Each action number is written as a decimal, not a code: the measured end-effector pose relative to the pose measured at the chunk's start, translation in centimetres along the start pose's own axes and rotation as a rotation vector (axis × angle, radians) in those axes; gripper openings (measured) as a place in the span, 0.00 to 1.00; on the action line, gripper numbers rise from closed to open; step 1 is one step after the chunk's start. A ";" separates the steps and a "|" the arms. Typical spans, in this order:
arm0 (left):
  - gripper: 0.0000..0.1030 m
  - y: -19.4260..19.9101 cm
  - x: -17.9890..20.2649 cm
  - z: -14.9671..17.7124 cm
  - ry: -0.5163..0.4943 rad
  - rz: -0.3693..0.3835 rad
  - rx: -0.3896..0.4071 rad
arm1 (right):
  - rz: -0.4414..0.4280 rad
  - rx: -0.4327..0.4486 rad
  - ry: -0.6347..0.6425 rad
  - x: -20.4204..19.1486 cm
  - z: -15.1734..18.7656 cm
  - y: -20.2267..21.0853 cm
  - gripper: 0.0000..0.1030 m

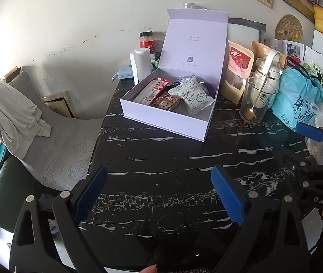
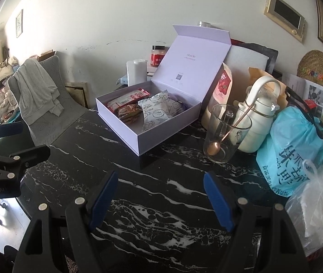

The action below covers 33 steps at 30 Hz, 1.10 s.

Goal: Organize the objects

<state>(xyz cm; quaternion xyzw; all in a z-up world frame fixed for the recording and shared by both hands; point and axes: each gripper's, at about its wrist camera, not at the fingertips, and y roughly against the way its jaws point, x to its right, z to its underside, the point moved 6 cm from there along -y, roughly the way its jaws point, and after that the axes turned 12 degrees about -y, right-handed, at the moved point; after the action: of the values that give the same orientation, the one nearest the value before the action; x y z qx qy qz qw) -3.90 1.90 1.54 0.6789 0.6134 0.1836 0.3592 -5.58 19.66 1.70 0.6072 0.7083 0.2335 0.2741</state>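
An open pale lilac gift box (image 1: 161, 125) (image 2: 120, 128) stands on the black marble table (image 1: 152, 159) with its lid raised. Inside lie a red snack packet (image 1: 152, 89) (image 2: 127, 99), a brown packet (image 1: 168, 102) (image 2: 128, 111) and a white patterned packet (image 1: 194, 96) (image 2: 154, 111). My left gripper (image 1: 159, 193) hovers open over bare table in front of the box, nothing between its blue pads. To its right, my right gripper (image 2: 161, 195) is open as well, over the table and short of the box, empty.
Right of the box stand a glass with a spoon (image 2: 225, 134), a white kettle (image 2: 259, 118), a red-printed pouch (image 1: 238, 68) and a blue plastic bag (image 2: 293, 150). Behind the box are a white bottle (image 1: 142, 63) and a red jar (image 1: 146, 42). A chair with a grey cloth (image 1: 13, 111) stands left.
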 end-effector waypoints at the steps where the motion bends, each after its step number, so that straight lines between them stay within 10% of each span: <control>1: 0.90 -0.1 -0.1 0.0 0.003 -0.001 -0.002 | 0.000 0.001 0.002 0.0 -0.1 0.0 0.76; 33: 0.90 -1.0 -1.5 0.0 0.009 -0.031 -0.046 | -0.018 -0.018 0.038 -0.6 -0.4 -0.8 0.76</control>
<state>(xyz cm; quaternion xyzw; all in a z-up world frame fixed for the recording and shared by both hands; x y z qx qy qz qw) -4.90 0.41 1.11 0.6599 0.6212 0.1952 0.3748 -6.34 19.00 1.57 0.5936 0.7167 0.2489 0.2683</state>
